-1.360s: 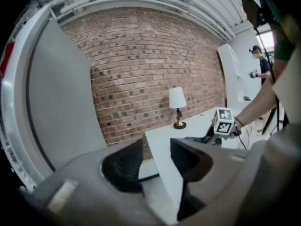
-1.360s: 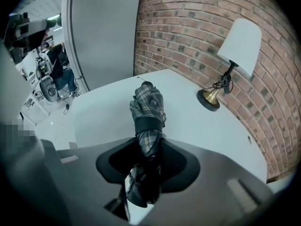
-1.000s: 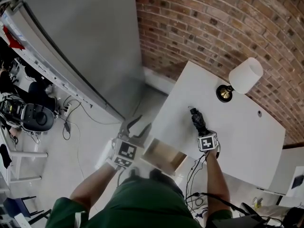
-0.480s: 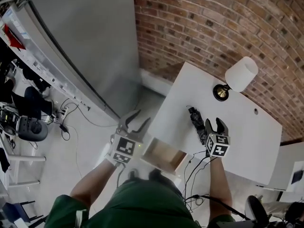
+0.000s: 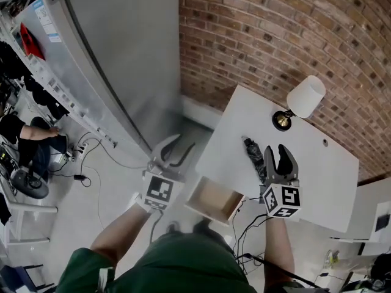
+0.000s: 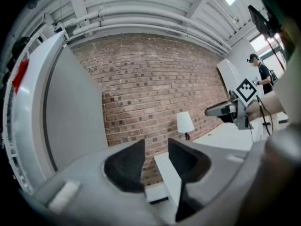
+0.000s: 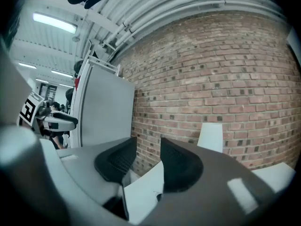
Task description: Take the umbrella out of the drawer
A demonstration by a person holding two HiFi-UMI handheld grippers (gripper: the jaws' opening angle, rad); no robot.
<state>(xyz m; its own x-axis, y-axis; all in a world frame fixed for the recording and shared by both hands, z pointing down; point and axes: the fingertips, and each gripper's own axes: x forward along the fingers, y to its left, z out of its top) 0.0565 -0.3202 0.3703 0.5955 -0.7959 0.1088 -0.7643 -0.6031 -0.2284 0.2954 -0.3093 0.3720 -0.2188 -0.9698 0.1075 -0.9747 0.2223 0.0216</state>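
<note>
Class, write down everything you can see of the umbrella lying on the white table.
The umbrella is a compact folding one, closed and bundled into a short dark roll. It looks black, with crumpled fabric. It lies flat on the white table, outside the open drawer, with its length running roughly from the drawer side toward the brick wall. Nothing but the tabletop appears to touch it. Finer details are too small to tell.

umbrella (image 5: 252,153) lies on the surface (image 5: 317,176), behind the open drawer (image 5: 215,199) sticking out of its near edge. lamp (image 5: 303,99) stands on the surface further back and right, near the brick wall (image 5: 275,35).
</note>
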